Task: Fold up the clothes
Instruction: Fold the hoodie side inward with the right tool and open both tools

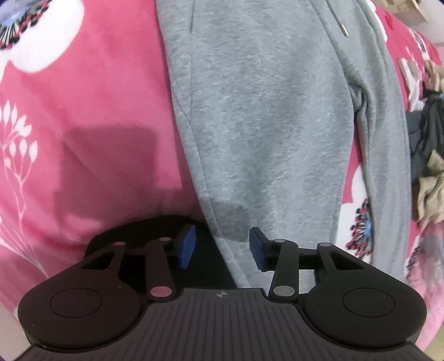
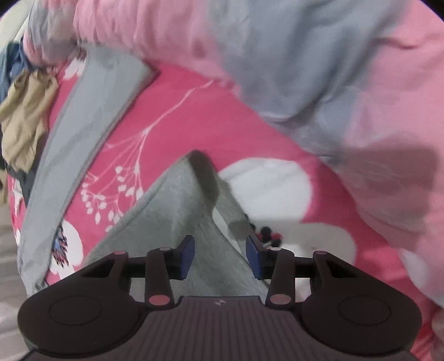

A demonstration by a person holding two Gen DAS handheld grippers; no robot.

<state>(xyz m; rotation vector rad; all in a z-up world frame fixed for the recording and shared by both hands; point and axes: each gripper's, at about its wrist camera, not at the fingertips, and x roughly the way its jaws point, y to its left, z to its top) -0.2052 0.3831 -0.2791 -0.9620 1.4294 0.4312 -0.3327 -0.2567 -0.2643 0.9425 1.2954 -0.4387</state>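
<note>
1. One grey sweatpants (image 1: 272, 116) garment lies flat on the pink floral bedspread (image 1: 91, 111). In the left wrist view its long axis runs near to far, with the waist end far, where one drawstring (image 1: 340, 22) with a metal tip shows.
2. In the right wrist view, a folded grey corner of the same fabric (image 2: 177, 211) points away from the camera, and a long grey strip (image 2: 83, 133) runs near to far at the left.
3. One pile of other clothes (image 1: 427, 155), dark and tan, sits at the right edge of the left wrist view, apart from the sweatpants.
4. One bunched quilt (image 2: 319, 69), pale pink and grey, fills the far right of the right wrist view.
5. The left tool (image 1: 222, 245) points steeply down, its two blue pads narrowly parted over the near left hem. The fabric lies between the pads, but they do not press on it.
6. The right tool (image 2: 220, 257) likewise stands narrowly parted, pads on either side of the grey corner, not clamping it.
</note>
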